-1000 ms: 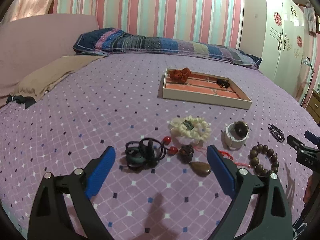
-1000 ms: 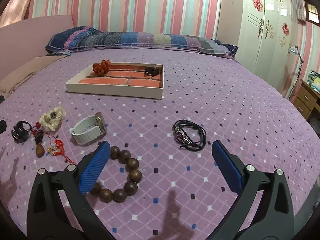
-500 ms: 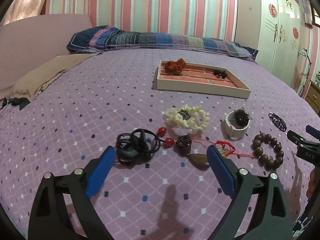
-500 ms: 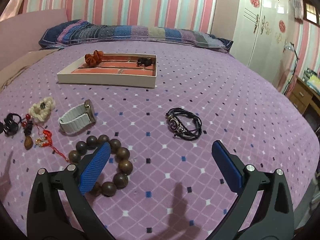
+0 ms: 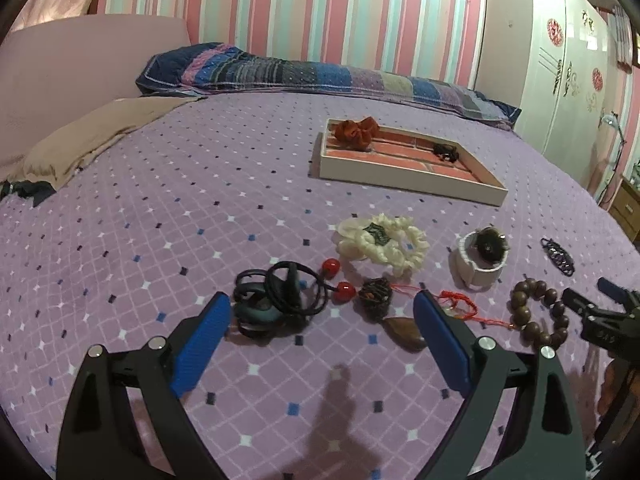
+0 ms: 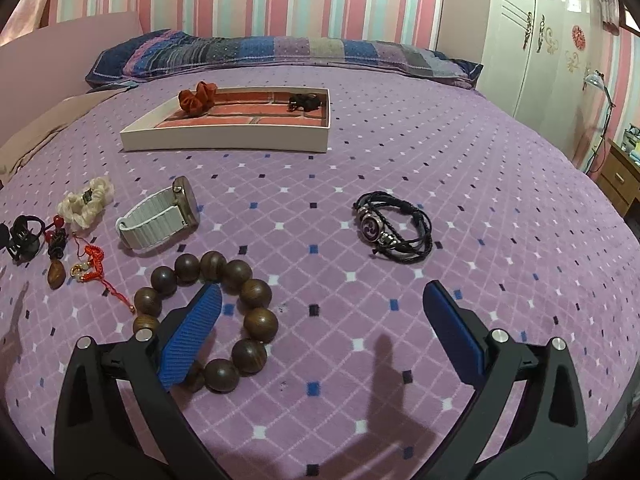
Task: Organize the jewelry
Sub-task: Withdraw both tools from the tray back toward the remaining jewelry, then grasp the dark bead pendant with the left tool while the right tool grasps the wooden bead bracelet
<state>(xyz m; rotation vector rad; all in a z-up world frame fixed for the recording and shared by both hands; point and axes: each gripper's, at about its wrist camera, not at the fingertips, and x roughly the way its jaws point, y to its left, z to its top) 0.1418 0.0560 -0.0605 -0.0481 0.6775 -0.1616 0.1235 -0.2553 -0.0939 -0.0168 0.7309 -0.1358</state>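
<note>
Purple bedspread [image 6: 400, 152] carries all the jewelry, and both my grippers hang over its near edge with their blue pads spread wide, holding nothing. My left gripper [image 5: 322, 314] frames the black hair ties [image 5: 280, 294], the red beads [image 5: 338, 278], a dark carved pendant [image 5: 374, 298] and a brown drop-shaped stone [image 5: 404, 330]. Compared with half a second ago that cluster sits larger and closer between my pads, so I have come in lower toward it. Past it lie the cream scrunchie [image 5: 382, 240] and the white-strapped watch [image 5: 480, 256], with a red cord [image 5: 460, 304] trailing toward the wooden bead bracelet [image 5: 538, 316].

My right gripper [image 6: 322, 300] shows at the right edge of the left view. Its own camera has also drawn nearer: the wooden bead bracelet [image 6: 224, 312], which a moment ago lay partly behind my left pad, now curls around that pad's tip, though I cannot tell if they touch. The black corded bracelet [image 6: 394, 226] lies ahead, well apart from both pads.

Toward the far side of the bed stands the white tray [image 6: 224, 138] with its brick-pattern floor, a rust-red scrunchie [image 6: 198, 96] in its far left corner and a small black piece [image 6: 304, 102] in its far right corner, both unchanged. A striped pillow [image 6: 280, 50] lies along the bed's far edge.
</note>
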